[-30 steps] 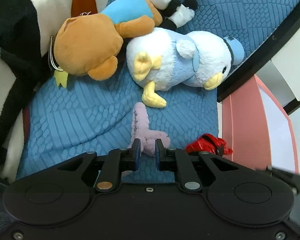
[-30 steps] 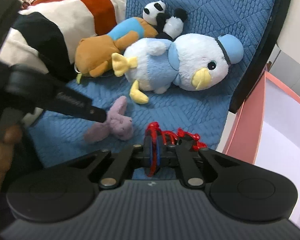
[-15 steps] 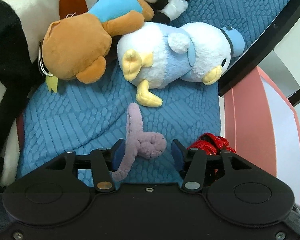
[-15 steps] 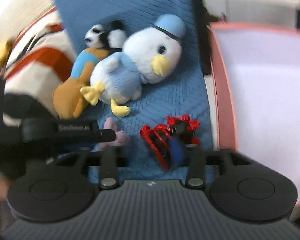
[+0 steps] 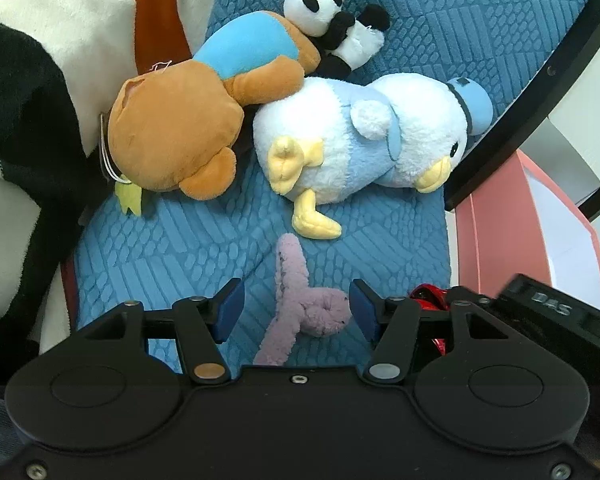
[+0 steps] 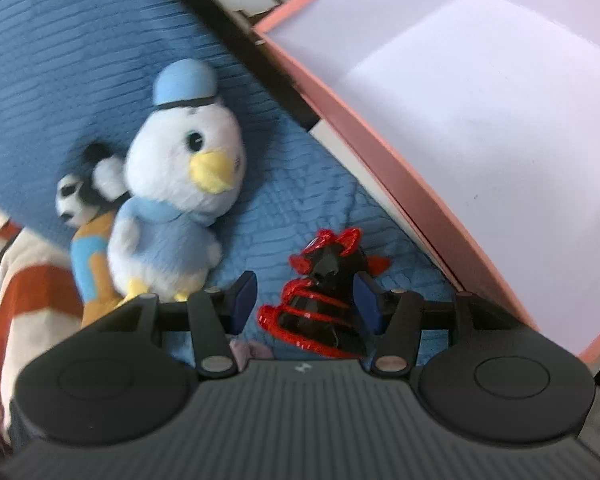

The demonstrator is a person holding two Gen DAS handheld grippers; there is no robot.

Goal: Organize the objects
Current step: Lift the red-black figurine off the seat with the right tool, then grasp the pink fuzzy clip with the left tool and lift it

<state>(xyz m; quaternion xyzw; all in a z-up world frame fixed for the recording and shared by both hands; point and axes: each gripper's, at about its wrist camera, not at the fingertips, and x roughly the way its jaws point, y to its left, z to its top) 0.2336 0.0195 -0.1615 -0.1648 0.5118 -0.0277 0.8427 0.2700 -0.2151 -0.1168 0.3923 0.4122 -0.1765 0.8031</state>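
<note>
Both tongs, left (image 5: 296, 310) and right (image 6: 306, 300), gape; our red-black toy (image 6: 320, 304) sits loose between the right fingers and may slip free.

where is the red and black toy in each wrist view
Left wrist: the red and black toy shows only as a sliver at lower right, behind the left gripper's right finger.
Right wrist: the toy sits at lower centre, between the open fingers of the right gripper.
Shared landmark: the white and blue duck plush, up the blue cushion from the toy in both views.
</note>
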